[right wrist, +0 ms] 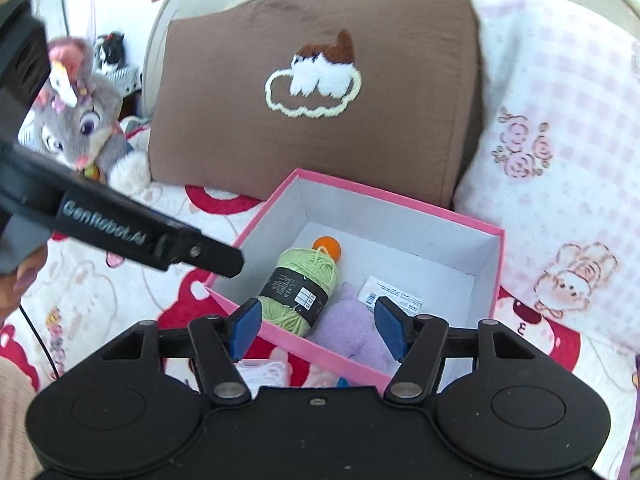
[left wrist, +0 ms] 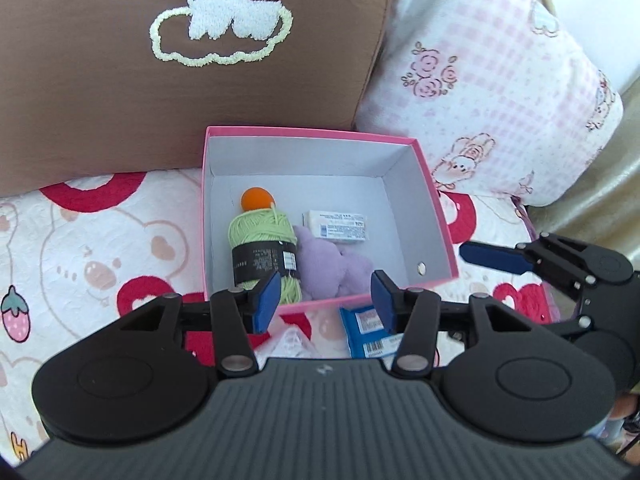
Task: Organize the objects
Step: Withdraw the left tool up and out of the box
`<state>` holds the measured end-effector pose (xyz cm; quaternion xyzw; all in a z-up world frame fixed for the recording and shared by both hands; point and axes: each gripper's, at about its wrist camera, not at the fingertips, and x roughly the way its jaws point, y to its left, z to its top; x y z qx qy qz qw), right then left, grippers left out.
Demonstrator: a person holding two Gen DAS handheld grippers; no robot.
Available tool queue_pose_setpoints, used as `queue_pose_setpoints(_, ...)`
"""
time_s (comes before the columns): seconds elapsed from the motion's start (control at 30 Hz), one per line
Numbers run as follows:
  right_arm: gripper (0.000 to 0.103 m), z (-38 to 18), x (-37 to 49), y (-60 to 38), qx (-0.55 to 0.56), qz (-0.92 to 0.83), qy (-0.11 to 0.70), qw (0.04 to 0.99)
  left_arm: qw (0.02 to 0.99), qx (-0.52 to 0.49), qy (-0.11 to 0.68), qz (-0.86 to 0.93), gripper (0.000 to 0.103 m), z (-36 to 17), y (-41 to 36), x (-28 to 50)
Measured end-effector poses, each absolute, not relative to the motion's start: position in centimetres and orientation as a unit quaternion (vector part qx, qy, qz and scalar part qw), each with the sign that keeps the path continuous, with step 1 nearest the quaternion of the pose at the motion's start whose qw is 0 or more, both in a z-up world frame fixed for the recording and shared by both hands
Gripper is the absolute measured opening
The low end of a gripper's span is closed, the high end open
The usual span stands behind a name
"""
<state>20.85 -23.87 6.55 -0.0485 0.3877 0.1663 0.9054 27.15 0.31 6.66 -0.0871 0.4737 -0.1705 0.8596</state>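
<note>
A: So where does everything sit right now?

B: Mostly in the pink box (left wrist: pixel 436 216) on the bedspread (left wrist: pixel 80 240), pushed up against the brown pillow (left wrist: pixel 120 80). Inside are a green yarn ball (left wrist: pixel 262 252) with an orange ball (left wrist: pixel 257 199) behind it, a purple soft toy (left wrist: pixel 336 268) and a small white packet (left wrist: pixel 336 227). They're bunched at the near left, which I'd guess leaves room for more

A: And outside it?

B: A blue packet (left wrist: pixel 366 332) and something white and lacy (left wrist: pixel 292 340) lie just in front of the box, probably next to go in

A: The grippers?

B: Left gripper (left wrist: pixel 325 300) has its jaws apart with nothing between them, and it hangs over the near edge. Right gripper (right wrist: pixel 316 326) is the same, apart and empty, above the near corner

A: Any writing?

B: "GenRobot.AI" on the side of the left gripper, seen from the right wrist. The yarn's black band and both packets carry barcodes, but the print is too small to read
</note>
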Motion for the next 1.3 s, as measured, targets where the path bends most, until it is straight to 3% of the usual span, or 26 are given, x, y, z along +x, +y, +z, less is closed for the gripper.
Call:
queue_pose_setpoints(0.33, 0.07, 8.7, 17.2, -23.7, -0.03, 0.147, 0.387, 0.91, 0.87, -0.065, 0.453, -0.185, 0.054, 9.9, 0.7, 21.5)
queue_pose_setpoints(0.5, 0.075, 9.0, 14.6, -23.6, -0.028, 0.149, 0.381, 0.912, 0.865, -0.058, 0.458, -0.197, 0.058, 10.3, 0.4, 19.0)
queue_pose_setpoints(0.63, 0.085, 9.0, 12.4, -23.3, -0.035, 0.153, 0.366, 0.917, 0.861, -0.041, 0.462, -0.207, 0.064, 10.2, 0.0, 17.1)
queue_pose_setpoints(0.93, 0.094, 8.4, 8.5, -22.4, -0.064, 0.163, 0.348, 0.921, 0.861, -0.032, 0.462, -0.212, 0.071, 8.7, 0.5, 15.0)
queue_pose_setpoints(1.07, 0.096, 7.2, 7.6, -22.0, -0.067, 0.162, 0.345, 0.922, 0.864, -0.024, 0.457, -0.209, 0.083, 7.7, 0.9, 14.4)
queue_pose_setpoints(1.3, 0.096, 5.6, 6.2, -21.2, -0.067, 0.165, 0.349, 0.92, 0.843, -0.039, 0.489, -0.221, 0.092, 6.1, 1.1, 14.1)
